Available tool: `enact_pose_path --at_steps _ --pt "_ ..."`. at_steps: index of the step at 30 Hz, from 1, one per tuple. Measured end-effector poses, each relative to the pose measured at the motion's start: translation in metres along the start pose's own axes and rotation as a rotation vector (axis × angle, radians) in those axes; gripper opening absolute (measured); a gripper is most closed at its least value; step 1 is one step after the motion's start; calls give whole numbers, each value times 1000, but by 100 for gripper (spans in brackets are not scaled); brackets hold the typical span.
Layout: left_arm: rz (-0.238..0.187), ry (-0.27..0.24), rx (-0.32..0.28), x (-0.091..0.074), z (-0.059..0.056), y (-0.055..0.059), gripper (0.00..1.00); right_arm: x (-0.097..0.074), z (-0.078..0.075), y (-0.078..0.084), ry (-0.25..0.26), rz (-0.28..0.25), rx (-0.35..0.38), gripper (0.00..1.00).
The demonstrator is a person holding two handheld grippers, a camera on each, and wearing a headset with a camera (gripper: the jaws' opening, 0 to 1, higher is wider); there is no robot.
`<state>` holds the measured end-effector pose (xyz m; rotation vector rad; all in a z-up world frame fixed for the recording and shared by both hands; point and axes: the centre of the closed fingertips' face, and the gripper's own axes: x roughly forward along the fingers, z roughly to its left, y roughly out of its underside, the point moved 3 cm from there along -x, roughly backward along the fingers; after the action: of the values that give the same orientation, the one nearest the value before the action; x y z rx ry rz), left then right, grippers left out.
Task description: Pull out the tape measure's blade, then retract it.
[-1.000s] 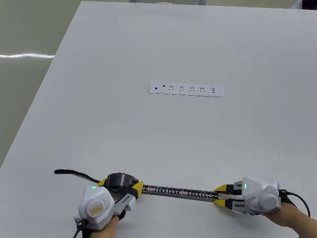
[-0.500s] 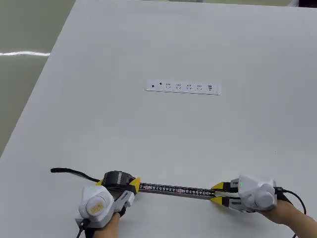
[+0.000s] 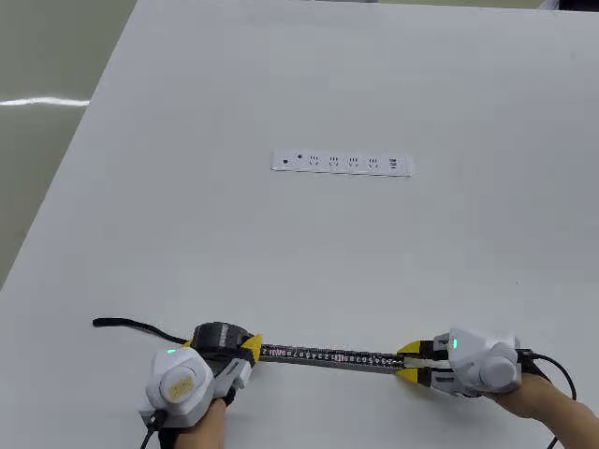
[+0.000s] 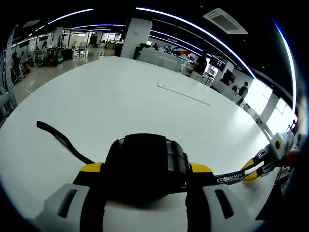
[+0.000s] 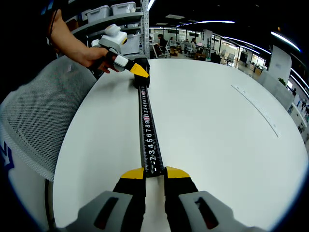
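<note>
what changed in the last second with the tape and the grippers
Nothing visibly moved; the whole picture's slight shift is the headset camera. The left gripper stays shut on the tape measure, the right gripper on the blade tip, with the blade out about as far as before.

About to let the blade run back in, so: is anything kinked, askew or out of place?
Nothing stands out. The blade runs straight, with no kink or twist, from the case clamped in the left hand-held gripper to the right hand-held gripper pinching its tip. The strap trails loose on the table beside the case.
</note>
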<state>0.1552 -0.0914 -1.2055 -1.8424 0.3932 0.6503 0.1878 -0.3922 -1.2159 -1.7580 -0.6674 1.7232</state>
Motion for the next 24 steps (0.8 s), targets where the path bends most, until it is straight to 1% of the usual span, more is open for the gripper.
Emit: enact_pose_path --at_steps 24 --pt "15 22 -9 -1 0 -1 63 -1 0 -1 -5 3 3 12"
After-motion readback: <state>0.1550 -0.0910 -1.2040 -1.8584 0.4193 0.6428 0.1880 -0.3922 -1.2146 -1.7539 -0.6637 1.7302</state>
